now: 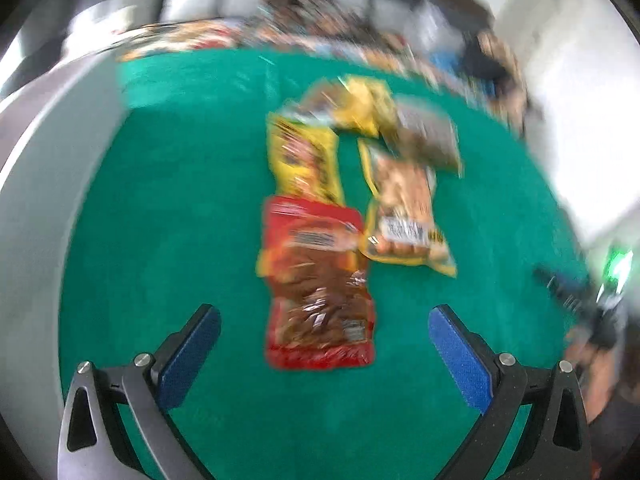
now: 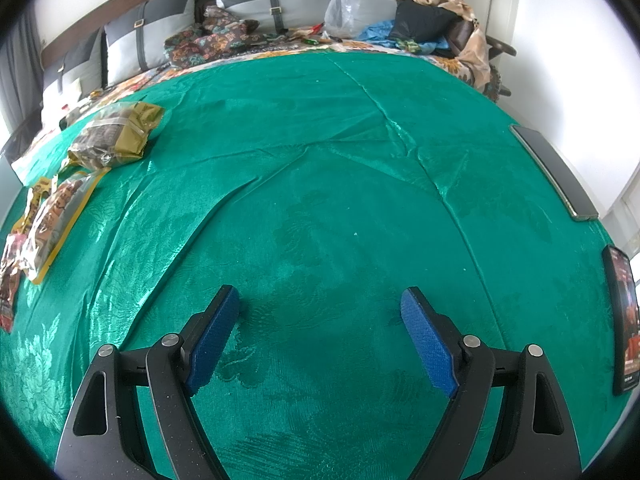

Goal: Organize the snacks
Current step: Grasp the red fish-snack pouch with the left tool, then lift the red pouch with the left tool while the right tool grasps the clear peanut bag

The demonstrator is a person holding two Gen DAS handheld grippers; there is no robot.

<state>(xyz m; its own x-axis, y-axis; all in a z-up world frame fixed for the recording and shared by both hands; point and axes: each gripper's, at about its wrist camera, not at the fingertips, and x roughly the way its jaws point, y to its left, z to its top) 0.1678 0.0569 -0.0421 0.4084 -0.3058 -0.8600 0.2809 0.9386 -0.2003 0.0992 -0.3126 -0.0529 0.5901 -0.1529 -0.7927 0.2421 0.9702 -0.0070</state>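
The left wrist view is blurred. Several snack bags lie in a cluster on the green cloth (image 1: pixel 168 208): a red bag (image 1: pixel 318 284) nearest, a yellow bag (image 1: pixel 306 158) behind it, a clear bag with yellow edges (image 1: pixel 404 208) to the right, and a grey-brown bag (image 1: pixel 428 136) further back. My left gripper (image 1: pixel 324 328) is open and empty, its jaws either side of the red bag's near end, above it. My right gripper (image 2: pixel 320 320) is open and empty over bare green cloth (image 2: pixel 340 160). The snacks show at the right wrist view's left edge: an olive bag (image 2: pixel 116 136) and the clear bag (image 2: pixel 56 216).
The cloth covers a bed with grey pillows (image 2: pixel 160 36) at the headboard. A clear plastic bag (image 2: pixel 344 10), clothes and a dark cushion (image 2: pixel 424 22) lie at the far end. A phone (image 2: pixel 556 172) and a dark tablet-like device (image 2: pixel 622 320) lie at the right edge.
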